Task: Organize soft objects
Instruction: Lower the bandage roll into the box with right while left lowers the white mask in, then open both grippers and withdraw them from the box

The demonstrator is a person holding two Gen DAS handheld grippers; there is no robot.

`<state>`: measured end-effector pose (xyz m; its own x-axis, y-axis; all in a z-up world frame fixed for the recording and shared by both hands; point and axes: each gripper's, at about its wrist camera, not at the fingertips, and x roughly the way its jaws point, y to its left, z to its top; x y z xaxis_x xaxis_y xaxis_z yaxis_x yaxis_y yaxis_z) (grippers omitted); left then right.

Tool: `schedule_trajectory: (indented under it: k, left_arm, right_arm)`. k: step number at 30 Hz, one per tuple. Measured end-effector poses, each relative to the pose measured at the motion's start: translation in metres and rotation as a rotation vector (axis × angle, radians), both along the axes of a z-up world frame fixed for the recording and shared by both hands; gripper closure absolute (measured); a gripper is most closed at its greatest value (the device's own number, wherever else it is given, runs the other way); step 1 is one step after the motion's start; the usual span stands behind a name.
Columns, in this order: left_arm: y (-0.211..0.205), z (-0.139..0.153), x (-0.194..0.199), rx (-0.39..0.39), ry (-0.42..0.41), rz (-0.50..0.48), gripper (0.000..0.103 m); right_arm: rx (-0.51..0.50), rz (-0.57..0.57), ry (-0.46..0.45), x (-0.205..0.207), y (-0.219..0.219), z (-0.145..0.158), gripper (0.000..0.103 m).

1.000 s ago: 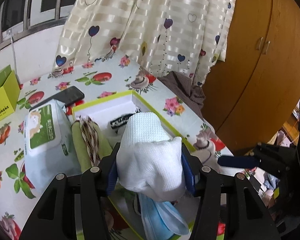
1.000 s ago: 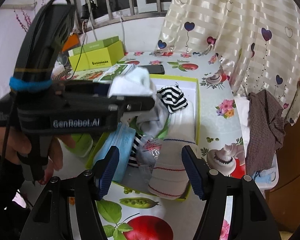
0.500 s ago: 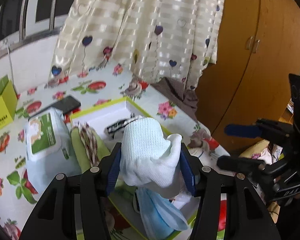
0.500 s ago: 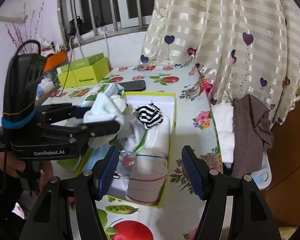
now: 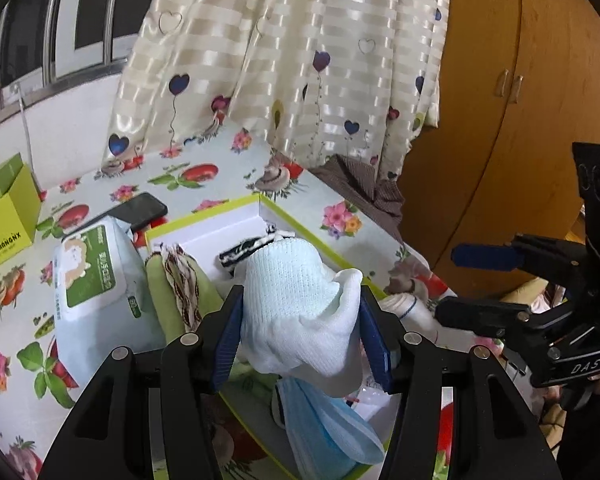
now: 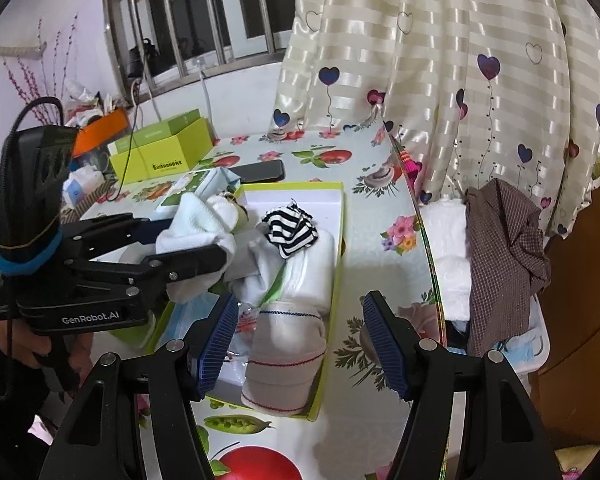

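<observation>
My left tongs (image 5: 300, 336) grip a bunched white sock (image 5: 300, 312), held above the near end of the green-rimmed box (image 6: 336, 232) on the bench (image 6: 380, 208). My right tongs (image 6: 300, 340) stand wide and empty, just right of it.

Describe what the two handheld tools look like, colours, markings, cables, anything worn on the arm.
Both are matte black frames with silver screws and ribbed blue pads on the fingers. The left tool has white "GenRobot.AI" lettering on its side, a blue band round its upright black housing and a black cable looping from the top. The right tool shows "DAS" lettering. A dark sleeve covers the left arm.
</observation>
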<state>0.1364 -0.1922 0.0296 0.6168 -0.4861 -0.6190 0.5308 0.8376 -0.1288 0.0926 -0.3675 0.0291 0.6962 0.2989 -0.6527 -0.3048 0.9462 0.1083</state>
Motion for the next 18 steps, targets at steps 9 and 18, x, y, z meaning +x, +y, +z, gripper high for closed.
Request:
schedule_trajectory:
  k: [9, 18]
  left_arm:
    - [0.007, 0.005, 0.001, -0.043, -0.022, 0.017, 0.040]
    - [0.007, 0.007, 0.002, -0.042, -0.013, 0.020, 0.040]
  right_arm:
    - [0.007, 0.001, 0.006, 0.002, 0.000, -0.002, 0.038]
    - [0.010, 0.002, 0.010, 0.003, 0.001, -0.003, 0.038]
